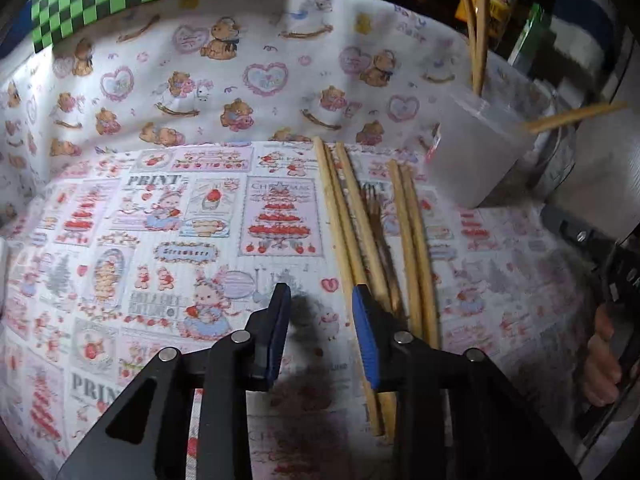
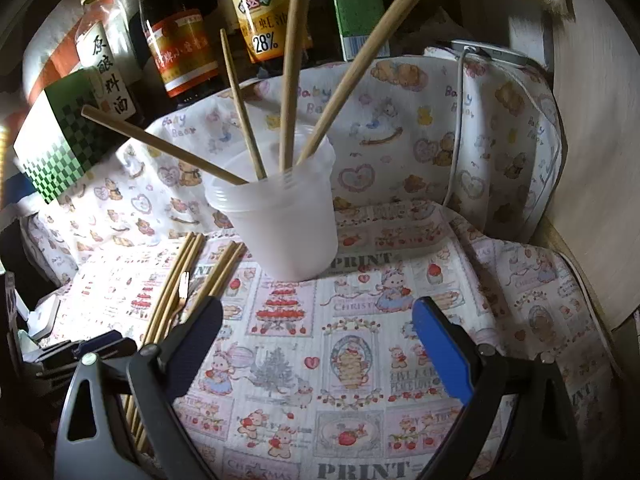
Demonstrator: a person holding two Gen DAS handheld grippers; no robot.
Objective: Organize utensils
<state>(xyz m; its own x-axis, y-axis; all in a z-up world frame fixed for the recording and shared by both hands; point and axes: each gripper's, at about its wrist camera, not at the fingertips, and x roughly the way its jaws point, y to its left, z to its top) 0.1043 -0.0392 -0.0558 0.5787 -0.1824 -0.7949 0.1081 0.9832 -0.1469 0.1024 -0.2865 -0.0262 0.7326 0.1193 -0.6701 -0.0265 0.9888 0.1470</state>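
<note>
Several wooden chopsticks lie side by side on the printed cloth, with a small fork among them. My left gripper hovers low over their near ends. Its blue pads stand a short way apart with only cloth showing between them, and the right finger covers the leftmost sticks. A translucent plastic cup stands upright behind, holding several chopsticks that lean outward. My right gripper is wide open and empty in front of the cup. The loose chopsticks and fork lie to its left.
Sauce bottles, a green checkered box and a green carton line the back. A grey cable runs down the bear-print cloth at right. A hand shows at the right edge of the left wrist view.
</note>
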